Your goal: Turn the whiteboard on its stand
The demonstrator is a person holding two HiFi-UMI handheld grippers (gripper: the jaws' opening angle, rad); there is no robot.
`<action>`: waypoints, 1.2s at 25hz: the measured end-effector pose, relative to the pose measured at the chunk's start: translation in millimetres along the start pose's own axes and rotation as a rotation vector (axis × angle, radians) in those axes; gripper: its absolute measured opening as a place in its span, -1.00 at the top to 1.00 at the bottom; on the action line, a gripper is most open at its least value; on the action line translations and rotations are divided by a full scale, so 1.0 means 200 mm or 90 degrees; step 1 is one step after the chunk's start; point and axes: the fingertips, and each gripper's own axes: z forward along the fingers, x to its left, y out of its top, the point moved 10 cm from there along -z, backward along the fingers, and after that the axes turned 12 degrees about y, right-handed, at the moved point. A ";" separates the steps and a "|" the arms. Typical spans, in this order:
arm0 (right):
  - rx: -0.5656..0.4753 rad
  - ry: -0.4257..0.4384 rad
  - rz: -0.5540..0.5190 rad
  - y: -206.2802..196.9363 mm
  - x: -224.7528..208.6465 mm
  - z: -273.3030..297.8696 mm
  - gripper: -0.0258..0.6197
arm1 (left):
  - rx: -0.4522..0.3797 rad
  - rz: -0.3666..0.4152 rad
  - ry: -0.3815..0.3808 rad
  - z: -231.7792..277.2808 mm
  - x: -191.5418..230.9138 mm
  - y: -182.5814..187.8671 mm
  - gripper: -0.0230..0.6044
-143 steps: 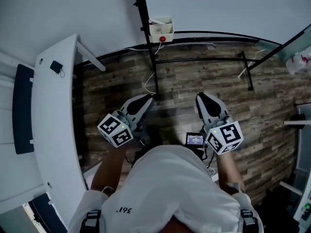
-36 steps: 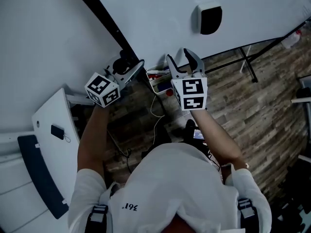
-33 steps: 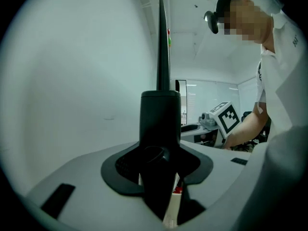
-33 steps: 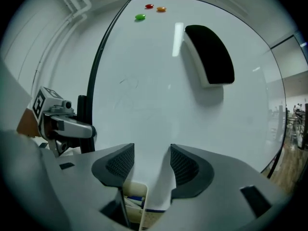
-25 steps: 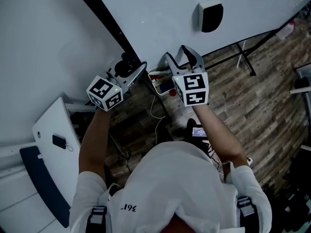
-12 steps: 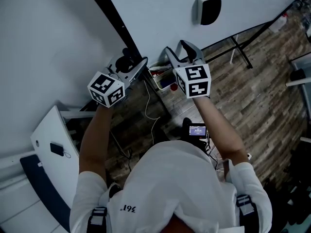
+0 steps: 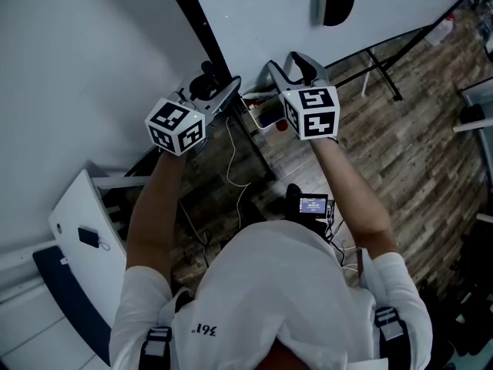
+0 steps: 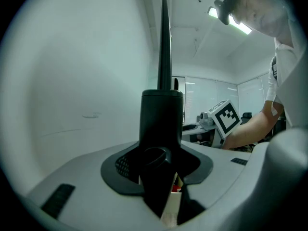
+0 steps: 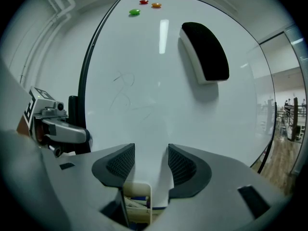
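The left hand-held gripper is clamping the post beside the whiteboard, likely steadying it, while the open-jawed right hand-held gripper is needing a slow push.

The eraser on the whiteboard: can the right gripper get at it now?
Probably yes. The right gripper faces the whiteboard with open jaws, and only bare board lies between it and the eraser higher up.

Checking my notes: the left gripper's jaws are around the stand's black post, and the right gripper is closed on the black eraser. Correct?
Only the right gripper is wrong: the right gripper view shows its jaws apart and empty, with the black eraser up on the whiteboard. The left gripper has its jaws around the black post.
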 end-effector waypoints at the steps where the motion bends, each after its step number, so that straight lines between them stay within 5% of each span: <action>1: 0.000 -0.001 0.002 0.00 -0.02 0.00 0.19 | 0.001 -0.001 -0.001 0.02 0.00 0.00 0.36; 30: 0.027 -0.057 -0.021 0.00 -0.34 0.00 0.25 | 0.000 -0.014 -0.019 0.40 -0.08 0.01 0.36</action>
